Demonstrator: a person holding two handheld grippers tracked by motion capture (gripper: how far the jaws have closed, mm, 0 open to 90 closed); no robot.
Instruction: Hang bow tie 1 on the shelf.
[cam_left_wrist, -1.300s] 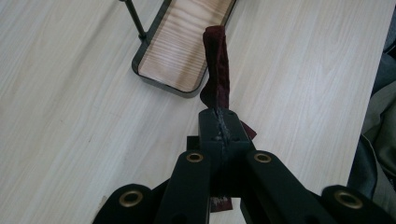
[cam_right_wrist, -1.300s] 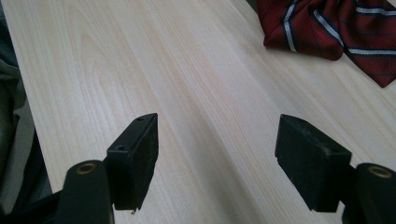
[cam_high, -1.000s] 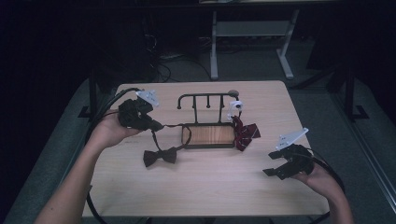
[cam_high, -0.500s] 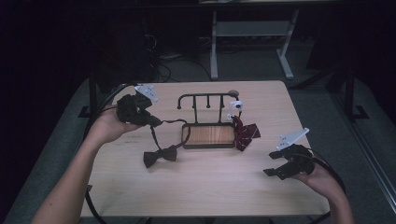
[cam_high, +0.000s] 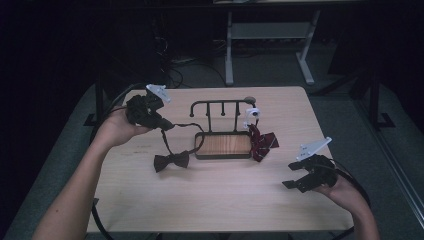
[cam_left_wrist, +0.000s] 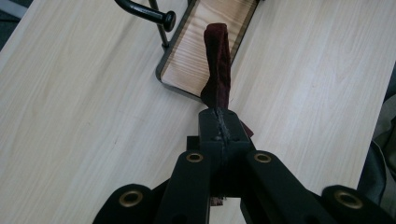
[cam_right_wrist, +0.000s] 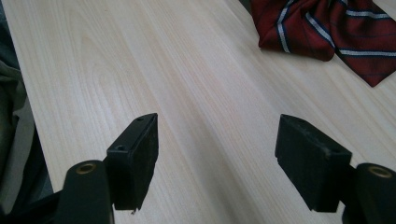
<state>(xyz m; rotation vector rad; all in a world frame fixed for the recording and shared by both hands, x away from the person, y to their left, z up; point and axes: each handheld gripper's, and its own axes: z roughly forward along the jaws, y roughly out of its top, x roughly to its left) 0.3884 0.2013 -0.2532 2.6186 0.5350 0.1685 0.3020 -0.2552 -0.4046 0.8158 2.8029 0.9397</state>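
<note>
I am pinching the dark red strap (cam_left_wrist: 216, 65) of the bow tie (cam_high: 171, 161) in my left claw (cam_high: 167, 125), the jaws clamped tight on the fabric. The claw is hovering above the table (cam_high: 210, 200), just left of the rack's wooden tray (cam_high: 222, 145), and the strap is running from my jaws down toward the bow, which is lying on the table just left of the tray's near left corner. In the left gripper view the strap is stretching away from my pads over the tray's edge. My right claw (cam_high: 299, 179) is resting low over the table, well to the right of the tray and nearer to me, jaws standing wide with nothing between them. A striped red tie (cam_right_wrist: 327, 28) is lying against the tray's right end, beneath the rack's black hook bar (cam_high: 220, 104).
</note>
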